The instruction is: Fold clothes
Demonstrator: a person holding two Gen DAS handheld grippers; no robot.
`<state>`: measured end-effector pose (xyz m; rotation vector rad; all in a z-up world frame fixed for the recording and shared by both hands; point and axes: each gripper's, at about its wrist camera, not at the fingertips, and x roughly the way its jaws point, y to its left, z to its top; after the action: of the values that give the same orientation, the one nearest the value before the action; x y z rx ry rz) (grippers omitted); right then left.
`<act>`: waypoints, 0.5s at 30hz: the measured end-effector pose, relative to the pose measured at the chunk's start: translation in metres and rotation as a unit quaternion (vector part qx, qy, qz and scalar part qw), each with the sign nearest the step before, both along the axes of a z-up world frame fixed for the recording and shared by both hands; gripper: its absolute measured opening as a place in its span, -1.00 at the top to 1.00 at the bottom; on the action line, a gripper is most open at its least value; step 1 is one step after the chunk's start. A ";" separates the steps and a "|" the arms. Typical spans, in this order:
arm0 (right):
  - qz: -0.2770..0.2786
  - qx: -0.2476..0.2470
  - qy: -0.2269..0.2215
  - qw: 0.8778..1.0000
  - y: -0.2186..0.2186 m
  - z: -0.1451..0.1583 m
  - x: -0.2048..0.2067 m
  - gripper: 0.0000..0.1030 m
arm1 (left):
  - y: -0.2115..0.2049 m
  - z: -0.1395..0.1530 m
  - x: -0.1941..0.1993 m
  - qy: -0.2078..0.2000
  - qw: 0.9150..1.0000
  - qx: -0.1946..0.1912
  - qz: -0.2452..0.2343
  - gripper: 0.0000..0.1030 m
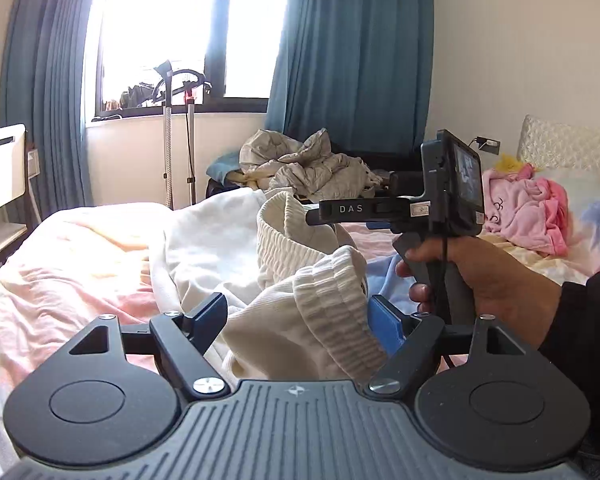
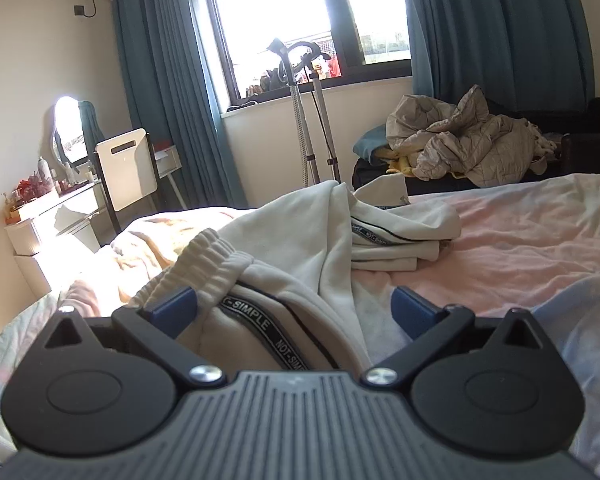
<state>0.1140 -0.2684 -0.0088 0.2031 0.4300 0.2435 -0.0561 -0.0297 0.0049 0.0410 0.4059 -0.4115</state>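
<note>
A cream-white pair of sweatpants [image 1: 228,248] lies crumpled on the pink bed [image 1: 72,264]. Its ribbed elastic waistband [image 1: 332,312] bunches between the fingers of my left gripper [image 1: 300,316], whose jaws stand wide open around it. In the left wrist view the right gripper's body [image 1: 432,208] is held by a hand at the right. In the right wrist view my right gripper [image 2: 296,308] is open, its jaws wide apart around the waistband [image 2: 216,260] and a "NOT-SIMPLE" printed stripe [image 2: 260,326]. The pant legs [image 2: 396,232] lie folded further back.
A pink garment [image 1: 528,208] and a pillow [image 1: 564,148] lie at the bed's head. A grey quilted jacket [image 2: 468,140] is heaped on a dark sofa by the window. A garment steamer stand [image 2: 308,112], a white chair [image 2: 128,168] and a cluttered dresser [image 2: 44,196] stand beyond the bed.
</note>
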 end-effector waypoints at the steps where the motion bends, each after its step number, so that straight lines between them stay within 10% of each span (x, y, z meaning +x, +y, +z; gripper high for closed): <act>1: -0.003 0.004 0.005 1.000 -0.003 0.000 -0.002 -1.00 | -0.002 -0.001 0.006 0.004 1.000 -0.001 0.000 -0.58; 7: -0.042 0.002 0.046 0.998 -0.026 -0.011 -0.019 -1.00 | -0.010 -0.008 0.029 0.004 0.999 0.016 0.043 -0.63; 15: -0.063 0.116 0.075 0.988 -0.058 -0.018 -0.035 -1.00 | 0.012 -0.009 0.034 0.021 0.993 -0.012 0.116 -0.67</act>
<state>0.0785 -0.3266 -0.0265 0.4772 0.5362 0.1533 -0.0220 -0.0181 -0.0042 -0.0383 0.4416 -0.1871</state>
